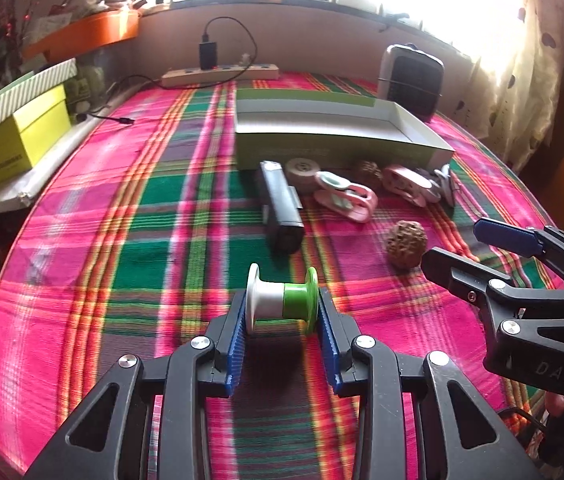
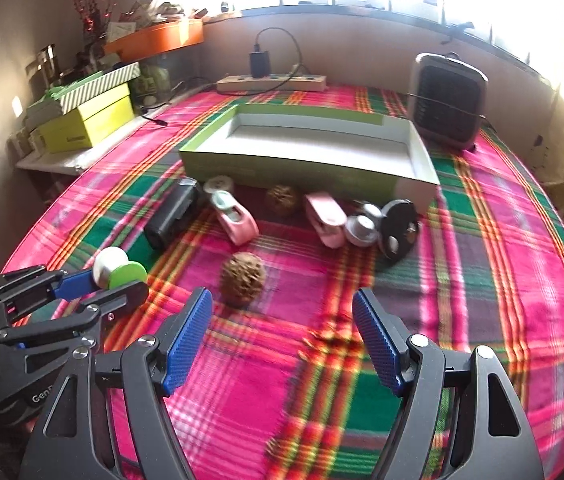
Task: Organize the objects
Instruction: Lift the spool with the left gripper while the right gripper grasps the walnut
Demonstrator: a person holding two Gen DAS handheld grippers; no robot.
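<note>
Left wrist view shows the left gripper (image 1: pixel 282 316) pinching 1 white-and-green spool (image 1: pixel 283 299) by its end flanges, just above the plaid cloth (image 1: pixel 82 264) of the table. Ahead lie 2 brown textured balls, 1 near (image 1: pixel 406 243) and 1 against the box (image 1: pixel 367 171), 2 pink clips (image 1: pixel 347 197), 1 black flashlight (image 1: pixel 282 206) and 1 grey roll (image 1: pixel 301 173), all in front of 1 empty green cardboard box (image 1: pixel 337 142). The right gripper (image 2: pixel 282 336) stands spread wide, holding nothing, with the near ball (image 2: pixel 242 278) just beyond its left finger. Behind stand 1 small heater (image 2: pixel 447 102) and 1 power strip (image 2: pixel 272 82).
</note>
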